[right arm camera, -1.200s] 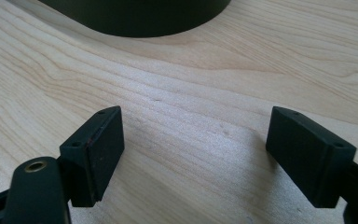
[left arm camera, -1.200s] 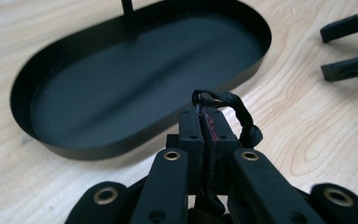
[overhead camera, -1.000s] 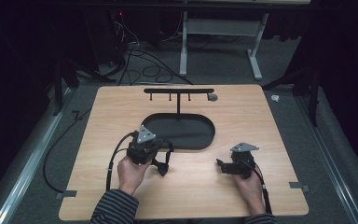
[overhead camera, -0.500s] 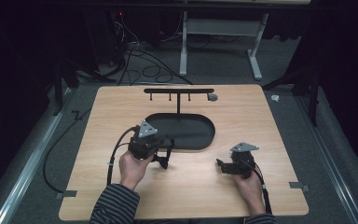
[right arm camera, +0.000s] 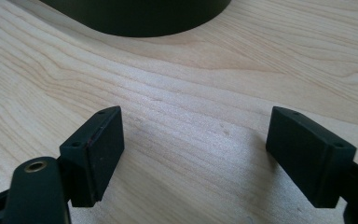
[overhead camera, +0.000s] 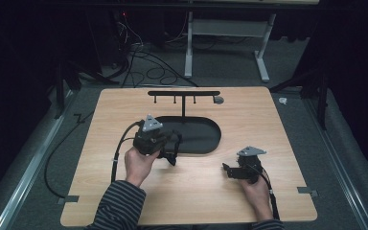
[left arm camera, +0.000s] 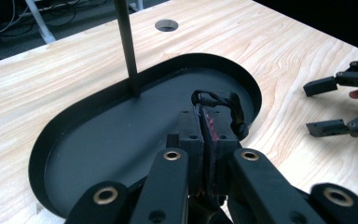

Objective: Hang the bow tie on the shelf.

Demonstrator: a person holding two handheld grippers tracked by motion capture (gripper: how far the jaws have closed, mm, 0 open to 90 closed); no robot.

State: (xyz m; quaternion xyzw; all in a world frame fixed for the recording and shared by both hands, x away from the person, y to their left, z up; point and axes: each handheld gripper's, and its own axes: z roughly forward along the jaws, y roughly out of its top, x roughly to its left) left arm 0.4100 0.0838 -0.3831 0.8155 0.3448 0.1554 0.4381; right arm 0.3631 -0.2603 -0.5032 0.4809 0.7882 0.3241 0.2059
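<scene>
— What are the two tongs doing?

— The left gripper [overhead camera: 172, 152] has its jaws pressed together; there's a bit of red between the pads, but I can't make out what it is. It hangs over the near left edge of the black oval tray [overhead camera: 210, 143]. The right gripper [overhead camera: 229, 171] sits low over the bare wooden table [overhead camera: 268, 120], jaws spread wide with nothing between them.

— And around them?

— A thin black post [left arm camera: 127, 51] stands in the tray, carrying a bar with small pegs [overhead camera: 183, 93]. A round hole [overhead camera: 218, 100] sits in the table by the bar's right end. The sleeve [overhead camera: 120, 206] on the left arm is striped
</scene>
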